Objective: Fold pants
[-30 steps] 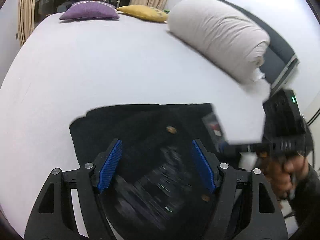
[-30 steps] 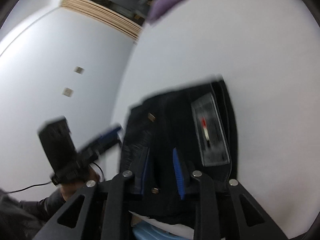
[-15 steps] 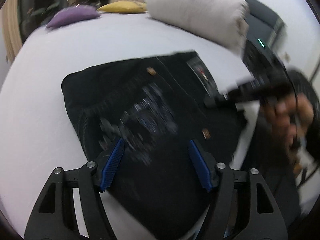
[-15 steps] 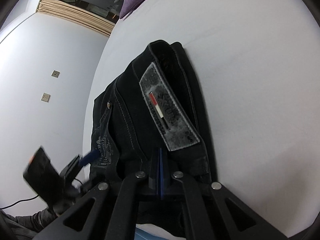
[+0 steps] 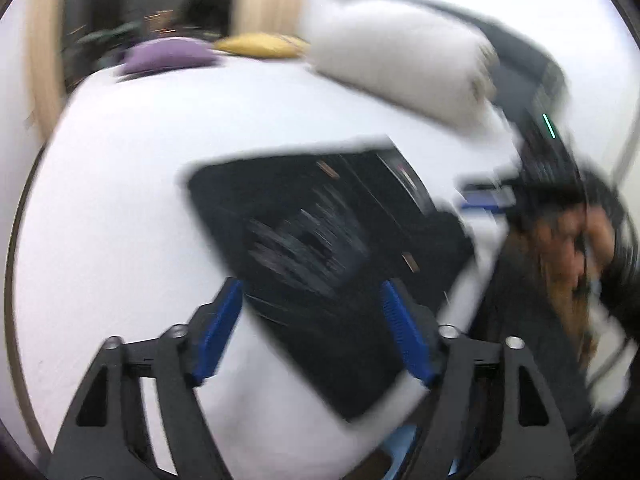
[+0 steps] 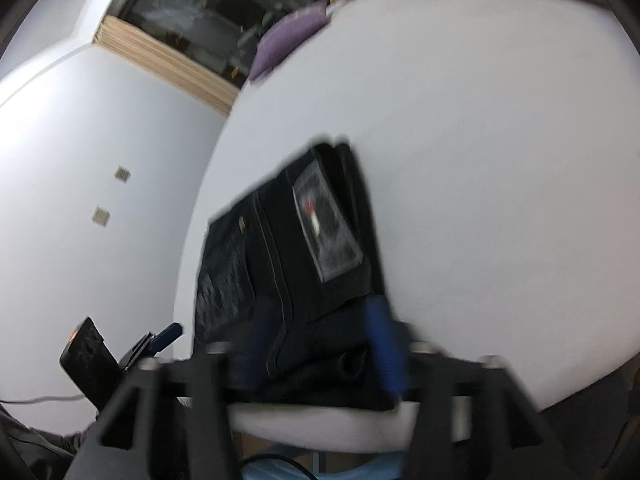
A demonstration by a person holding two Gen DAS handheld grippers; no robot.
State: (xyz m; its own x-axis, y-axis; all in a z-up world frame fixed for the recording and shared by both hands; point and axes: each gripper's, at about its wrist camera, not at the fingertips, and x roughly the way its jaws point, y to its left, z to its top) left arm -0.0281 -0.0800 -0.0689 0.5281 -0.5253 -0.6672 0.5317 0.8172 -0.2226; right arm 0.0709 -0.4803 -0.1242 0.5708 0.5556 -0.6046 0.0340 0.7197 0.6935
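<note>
The black pants lie folded into a compact rectangle on the white bed, near its edge. In the right wrist view the pants show a grey waistband patch. My left gripper is open and empty, held above the near end of the pants. My right gripper is open, its blue pads on either side of the pants' near edge, not clamping it. Both views are motion blurred. The right gripper also shows in the left wrist view, beside the pants.
A rolled white duvet, a yellow cushion and a purple cushion lie at the far side of the bed. A dark window and a white wall stand beyond the bed's left edge.
My right gripper was shut on the pants' edge and has opened and pulled back. My left gripper has drawn back from the pants, staying open.
</note>
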